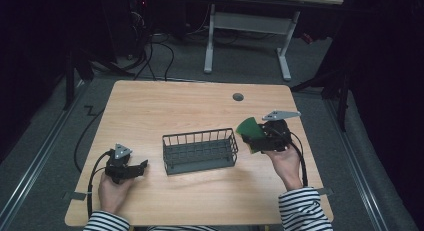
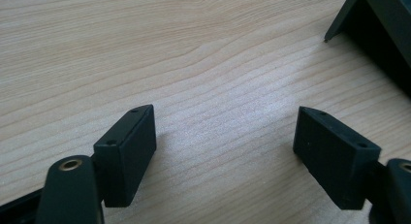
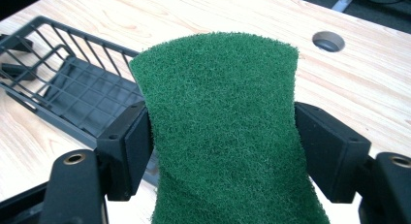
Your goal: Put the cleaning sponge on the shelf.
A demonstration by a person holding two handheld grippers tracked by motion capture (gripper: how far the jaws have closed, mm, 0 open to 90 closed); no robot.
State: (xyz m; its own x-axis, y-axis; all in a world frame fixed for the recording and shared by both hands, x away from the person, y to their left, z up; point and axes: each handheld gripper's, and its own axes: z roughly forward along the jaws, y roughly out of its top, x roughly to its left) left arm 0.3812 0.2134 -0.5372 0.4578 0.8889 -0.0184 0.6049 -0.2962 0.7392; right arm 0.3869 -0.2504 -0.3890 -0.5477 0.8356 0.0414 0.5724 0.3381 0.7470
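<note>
We have the flat green fibrous scouring pad (image 3: pixel 218 132) pinched between the two black jaws of the right gripper (image 1: pixel 261 136), held up above the pale wooden table (image 1: pixel 200 103) just beside the right-hand end of the dark grey wire basket (image 1: pixel 200 151). In the right gripper view the pad bows between the jaws and its sides are drawn in where they press, so we judge it soft, light and easily bent; its coarse surface should keep it from slipping, and there is little to break. We would keep hold across its width near the middle, as now, since a grip near an edge would likely let the rest flop.

The basket sits near the middle of the table, open at the top, with barred sides and a mesh floor. As far as we can see from the high view and the right gripper view, nothing lies in it, though its near wall hides part of the floor from us.

Our left gripper (image 1: pixel 131 169) rests low over the table to the left of the basket, its jaws spread wide with only bare wood between them; a dark corner of the basket shows at the upper right of its view
</note>
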